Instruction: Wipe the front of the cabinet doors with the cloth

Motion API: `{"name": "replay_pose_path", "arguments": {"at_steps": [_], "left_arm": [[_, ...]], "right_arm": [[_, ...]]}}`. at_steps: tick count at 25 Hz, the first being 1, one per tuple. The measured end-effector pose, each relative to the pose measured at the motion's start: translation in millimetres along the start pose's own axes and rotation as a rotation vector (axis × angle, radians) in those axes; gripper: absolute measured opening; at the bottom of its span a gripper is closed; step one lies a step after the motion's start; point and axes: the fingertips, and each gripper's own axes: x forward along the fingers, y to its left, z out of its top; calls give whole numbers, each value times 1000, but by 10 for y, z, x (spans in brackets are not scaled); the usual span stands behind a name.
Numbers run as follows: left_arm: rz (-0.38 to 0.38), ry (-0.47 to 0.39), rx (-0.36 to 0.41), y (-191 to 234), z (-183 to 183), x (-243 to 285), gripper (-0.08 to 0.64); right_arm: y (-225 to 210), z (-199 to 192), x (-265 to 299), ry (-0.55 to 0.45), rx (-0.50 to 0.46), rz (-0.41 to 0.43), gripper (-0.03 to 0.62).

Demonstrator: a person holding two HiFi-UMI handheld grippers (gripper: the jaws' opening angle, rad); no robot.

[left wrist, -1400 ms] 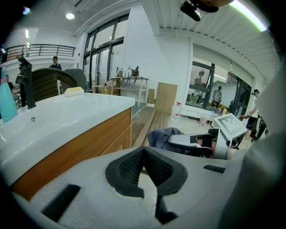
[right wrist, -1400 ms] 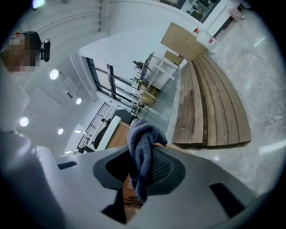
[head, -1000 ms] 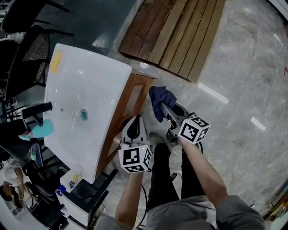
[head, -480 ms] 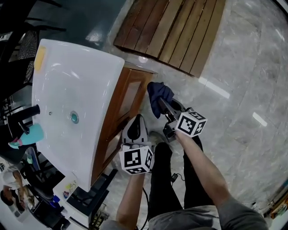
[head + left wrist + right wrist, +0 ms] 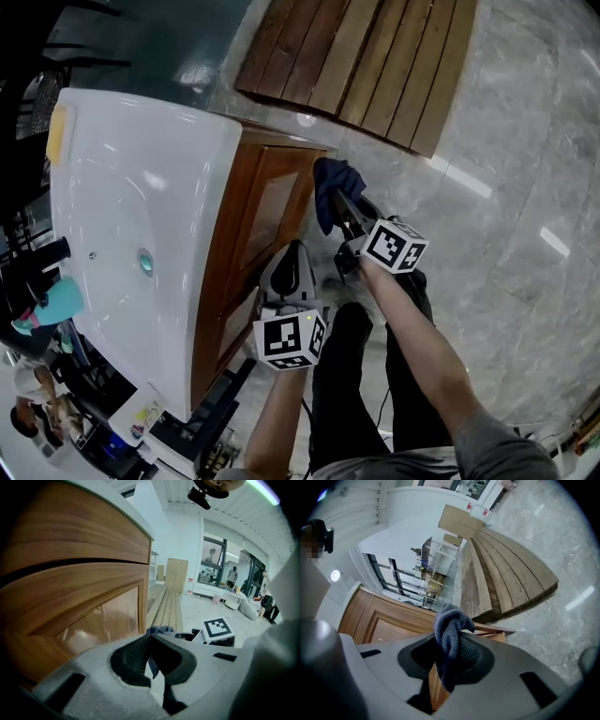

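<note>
The wooden cabinet (image 5: 267,211) stands under a white sink top (image 5: 141,197), its panelled door front facing the floor side. My right gripper (image 5: 341,211) is shut on a dark blue cloth (image 5: 334,186), which is bunched beside the door's far edge; touching cannot be told. In the right gripper view the cloth (image 5: 449,627) hangs out of the right gripper (image 5: 451,660), with the cabinet door (image 5: 389,625) behind. My left gripper (image 5: 292,255) is shut on nothing, just off the door's lower part. In the left gripper view, the left gripper (image 5: 152,657) faces along the door (image 5: 89,620).
A slatted wooden platform (image 5: 366,56) lies on the marble floor (image 5: 506,187) beyond the cabinet. The person's legs in black trousers (image 5: 352,384) are right below the grippers. A black tap (image 5: 37,258) and a teal item (image 5: 47,302) are at the sink's left.
The head view has swung, so more of the cabinet front shows. The right gripper still holds the cloth by the door's far edge. The left gripper sits slightly lower in view.
</note>
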Motion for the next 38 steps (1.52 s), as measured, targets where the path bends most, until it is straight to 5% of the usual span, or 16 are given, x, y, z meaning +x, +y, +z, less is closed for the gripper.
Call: {"name": "replay_pose_path", "arguments": {"at_steps": [15, 38], "left_arm": [[-11, 10, 36, 164, -141, 160, 8], [-3, 17, 14, 111, 27, -80, 8]], "right_arm": [[-58, -237, 628, -35, 82, 51, 80], [500, -102, 505, -62, 157, 188, 74]]}}
